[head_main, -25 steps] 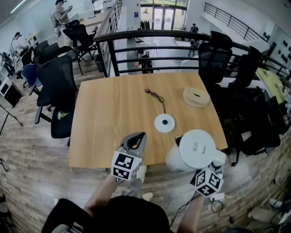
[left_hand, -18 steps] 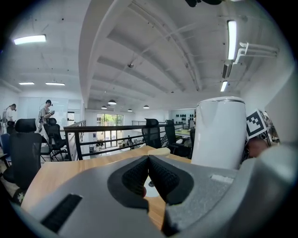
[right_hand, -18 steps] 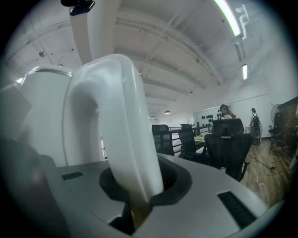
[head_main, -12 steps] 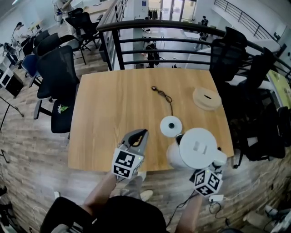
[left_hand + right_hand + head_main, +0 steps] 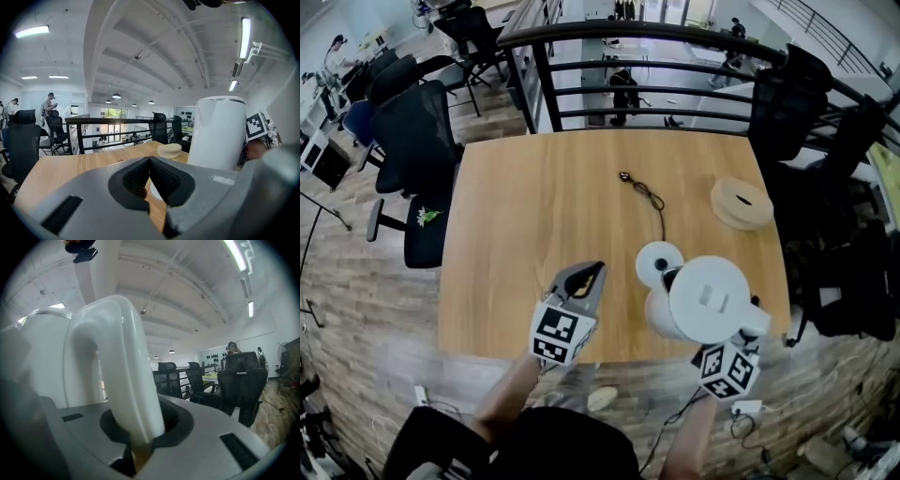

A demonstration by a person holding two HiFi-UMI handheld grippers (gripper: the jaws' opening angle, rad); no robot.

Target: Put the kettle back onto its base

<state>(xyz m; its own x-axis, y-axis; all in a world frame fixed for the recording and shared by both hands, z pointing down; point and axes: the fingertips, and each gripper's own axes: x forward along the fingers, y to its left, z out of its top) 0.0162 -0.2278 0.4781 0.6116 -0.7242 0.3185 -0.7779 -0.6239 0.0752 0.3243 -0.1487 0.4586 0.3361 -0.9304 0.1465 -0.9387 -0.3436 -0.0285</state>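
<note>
1. Right hand-held gripper [image 5: 748, 328], at the near right edge of the scene: its jaws pinch the curved white handle of the white plastic electric kettle [image 5: 708, 298]. In the right gripper view, the handle [image 5: 119, 371] fills the gap of the gripper [image 5: 140, 430], with both pads against it.
2. Left hand-held gripper [image 5: 589, 275], near centre, above the near edge of the pale wooden bench [image 5: 525, 206]: its jaws are pressed together with nothing between them. The left gripper view [image 5: 149, 164] shows the ribbed pads meeting at their tips.
3. The kettle, upright, is over the near right part of the bench, just right of the left gripper. From the head view its body covers the near right rim of the round white kettle base [image 5: 657, 262]. Whether the two touch cannot be told.
4. A thin black cord [image 5: 651, 198] runs from the base toward mid-bench.
5. A round beige disc [image 5: 741, 202] lies near the far right edge, well apart from the base.
6. A black metal railing [image 5: 628, 33] stands beyond the far edge, with black office chairs [image 5: 417, 150] to the left.
</note>
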